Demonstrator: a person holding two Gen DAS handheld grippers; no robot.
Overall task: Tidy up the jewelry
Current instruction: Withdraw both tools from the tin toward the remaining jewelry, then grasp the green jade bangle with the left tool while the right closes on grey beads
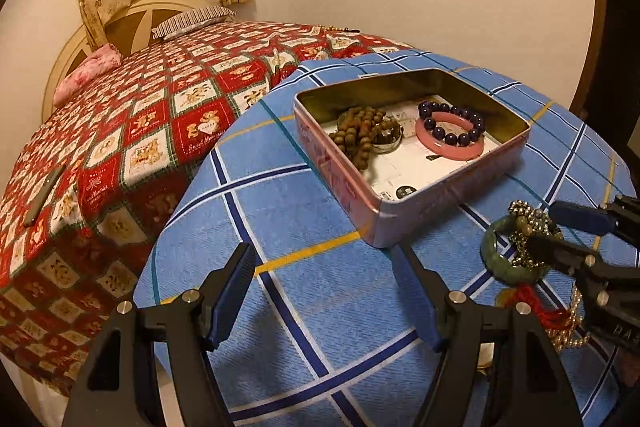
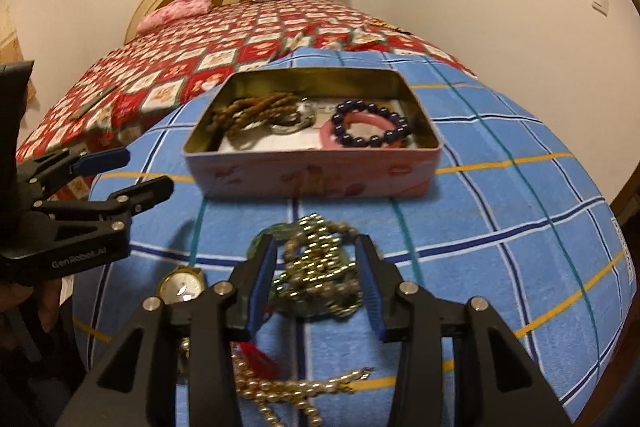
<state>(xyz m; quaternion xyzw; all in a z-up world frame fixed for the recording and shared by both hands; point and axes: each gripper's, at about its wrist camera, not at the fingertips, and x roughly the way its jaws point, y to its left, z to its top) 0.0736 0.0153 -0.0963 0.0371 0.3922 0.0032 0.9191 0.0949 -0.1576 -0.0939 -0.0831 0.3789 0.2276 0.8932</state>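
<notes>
A pink tin box (image 1: 408, 215) (image 2: 312, 179) sits open on the blue checked cloth. It holds brown wooden beads (image 1: 360, 131) (image 2: 256, 111), a pink bangle (image 1: 452, 143) (image 2: 360, 123) and a dark purple bead bracelet (image 1: 452, 119) (image 2: 372, 127). In front of it lie a green jade bangle (image 1: 504, 259) and a gold bead chain (image 2: 316, 255) in a heap. My right gripper (image 2: 316, 279) (image 1: 544, 227) is open with its fingers on either side of that heap. My left gripper (image 1: 324, 291) (image 2: 148, 175) is open and empty over the cloth, left of the heap.
A gold watch (image 2: 182, 285), a red tassel (image 2: 256, 355) and a pale bead string (image 2: 288, 387) lie near the cloth's front edge. A bed with a red patterned quilt (image 1: 120, 131) stands behind and left. A dark flat object (image 1: 44, 195) lies on the quilt.
</notes>
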